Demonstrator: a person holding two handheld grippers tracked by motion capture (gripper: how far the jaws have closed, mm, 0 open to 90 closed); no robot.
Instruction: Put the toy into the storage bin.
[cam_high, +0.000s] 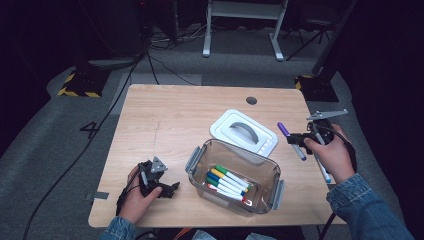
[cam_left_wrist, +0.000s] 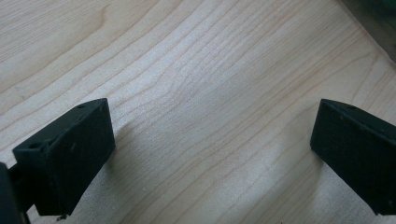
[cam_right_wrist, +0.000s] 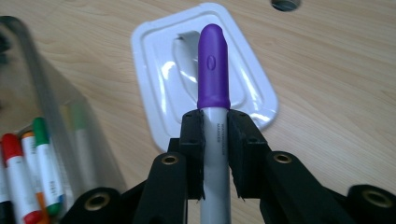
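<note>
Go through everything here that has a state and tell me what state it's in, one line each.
Clear bin: open, lid off, several markers lying inside.
White lid: off the bin, flat on the table behind it.
Purple marker: capped, clamped between the jaws.
Blue marker: lying on the table by the right hand.
Right gripper: shut on the purple marker.
Left gripper: open, holding nothing, over bare table.

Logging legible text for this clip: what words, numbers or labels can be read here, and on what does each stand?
"4": a dark numeral on the grey floor, left of the table.
"WATERCOLOR MARKER" (likely; small): on the grey barrel of the purple-capped marker clamped in the right hand-held gripper.
Print on the markers in the clear bin: too small and blurred to read.
</note>
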